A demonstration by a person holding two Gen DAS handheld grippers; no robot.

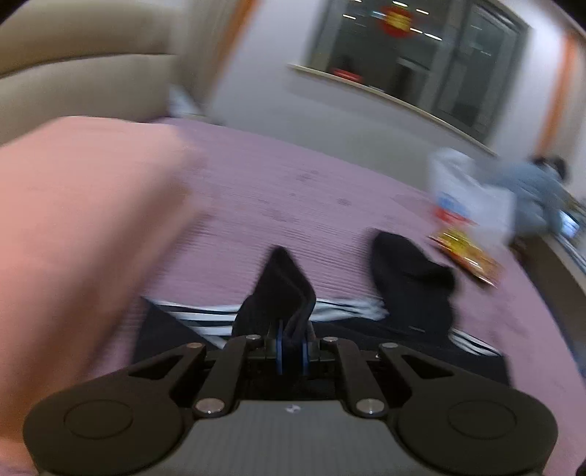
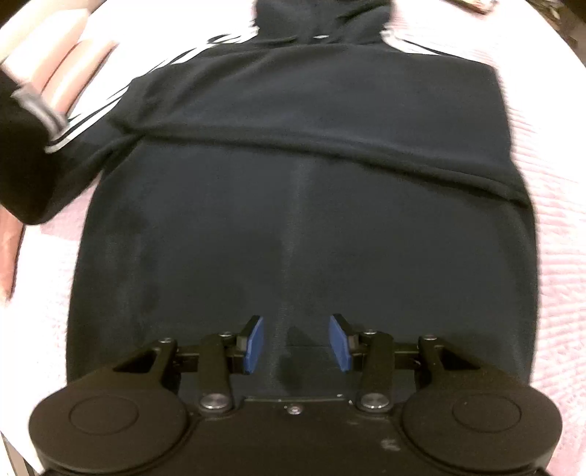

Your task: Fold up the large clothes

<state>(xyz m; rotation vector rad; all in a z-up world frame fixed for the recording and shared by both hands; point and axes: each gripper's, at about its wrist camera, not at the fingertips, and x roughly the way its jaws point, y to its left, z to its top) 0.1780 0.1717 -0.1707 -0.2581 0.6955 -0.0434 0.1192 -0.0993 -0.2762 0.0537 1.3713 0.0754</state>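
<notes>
The dark hoodie (image 2: 300, 205) lay spread flat on the purple bedspread (image 1: 293, 190), hood (image 2: 322, 18) at the far end, white stripes (image 2: 110, 99) running down the sleeves; the left gripper (image 1: 291, 348) had its blue pads pressed tight on a bunch of the dark fabric (image 1: 282, 293), lifted off the bed, and from the right wrist view that looked to be the striped sleeve (image 2: 29, 153) held up at the garment's left side; the right gripper (image 2: 296, 344) hung over the lower back of the hoodie with its pads well apart, holding nothing; a pink blanket (image 1: 80, 227) sat close at the left, a snack packet (image 1: 465, 252) and a white bag (image 1: 472, 194) further off; I judged the sleeve fold was in hand; the next move seemed to call for carrying that sleeve across the back and laying it flat, with the free gripper ready to pin or smooth the body
</notes>
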